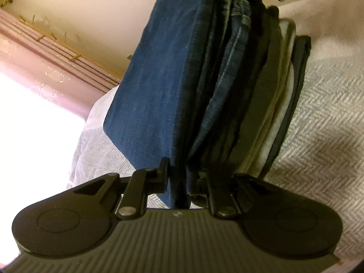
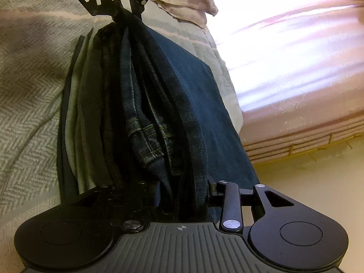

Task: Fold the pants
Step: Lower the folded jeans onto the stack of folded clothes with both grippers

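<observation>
Folded jeans (image 1: 163, 72) ran lengthwise between my two grippers, left gripper (image 1: 179, 182) clamped on one end, right gripper (image 2: 182, 195) on the other, stack (image 1: 279, 86) just alongside.

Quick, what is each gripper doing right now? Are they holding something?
Left gripper: closed on one end of the folded jeans.
Right gripper: closed on the other end of the same jeans.
</observation>
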### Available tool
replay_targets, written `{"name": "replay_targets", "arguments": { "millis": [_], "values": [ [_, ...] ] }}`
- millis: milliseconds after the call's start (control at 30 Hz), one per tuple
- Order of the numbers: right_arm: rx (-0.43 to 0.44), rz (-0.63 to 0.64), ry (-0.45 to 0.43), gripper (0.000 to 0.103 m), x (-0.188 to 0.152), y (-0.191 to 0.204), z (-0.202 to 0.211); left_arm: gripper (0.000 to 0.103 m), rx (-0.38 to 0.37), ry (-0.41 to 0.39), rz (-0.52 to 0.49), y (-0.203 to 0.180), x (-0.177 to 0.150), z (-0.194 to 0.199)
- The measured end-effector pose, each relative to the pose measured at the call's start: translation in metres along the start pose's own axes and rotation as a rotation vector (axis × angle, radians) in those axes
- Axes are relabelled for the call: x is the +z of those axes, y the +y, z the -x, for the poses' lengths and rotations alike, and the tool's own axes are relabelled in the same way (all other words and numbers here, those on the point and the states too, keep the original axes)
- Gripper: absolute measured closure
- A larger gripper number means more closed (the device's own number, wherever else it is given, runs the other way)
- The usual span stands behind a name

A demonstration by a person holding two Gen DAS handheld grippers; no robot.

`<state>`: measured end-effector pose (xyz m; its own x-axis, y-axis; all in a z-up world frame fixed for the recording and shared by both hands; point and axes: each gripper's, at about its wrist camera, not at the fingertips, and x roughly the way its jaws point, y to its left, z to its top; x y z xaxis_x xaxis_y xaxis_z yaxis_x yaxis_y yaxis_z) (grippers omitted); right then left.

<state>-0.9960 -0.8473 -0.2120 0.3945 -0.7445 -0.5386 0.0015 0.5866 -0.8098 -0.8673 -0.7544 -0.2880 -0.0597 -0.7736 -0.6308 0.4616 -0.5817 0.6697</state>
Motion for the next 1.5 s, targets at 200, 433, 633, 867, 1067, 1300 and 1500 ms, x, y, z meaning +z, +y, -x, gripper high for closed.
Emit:
{"name": "replay_targets", "arguments": {
  "millis": [200,433,633,867,1067,1300,1500],
  "values": [
    [0.039,-0.046,0.057,0.062,0.008,-0.003,0.010,0.084,-0.064,0.060,0.067,0.036,-0.010,0.028],
    [0.185,-0.497,0.044,0.062,-0.001,-0.077,0.058,0.084,-0.110,0.000,0.291,0.079,0.010,0.054],
    [0.406,-0.836,0.094,0.062,-0.022,-0.126,0.012,0.084,-0.235,-0.059,0.417,0.088,0.052,0.024],
    [0.558,-0.966,0.154,0.062,-0.066,-0.103,-0.004,0.085,-0.308,0.023,0.381,0.059,0.054,0.010],
    [0.581,-1.005,0.130,0.062,-0.065,-0.101,-0.019,0.084,-0.361,-0.020,0.462,0.068,0.082,0.017],
    [0.507,-1.133,0.093,0.062,-0.067,-0.157,-0.025,0.087,-0.392,0.035,0.455,0.048,0.095,-0.007],
    [0.539,-1.242,0.296,0.061,-0.091,-0.160,-0.109,0.086,-0.413,0.039,0.523,0.049,0.091,-0.009]
  ]
}}
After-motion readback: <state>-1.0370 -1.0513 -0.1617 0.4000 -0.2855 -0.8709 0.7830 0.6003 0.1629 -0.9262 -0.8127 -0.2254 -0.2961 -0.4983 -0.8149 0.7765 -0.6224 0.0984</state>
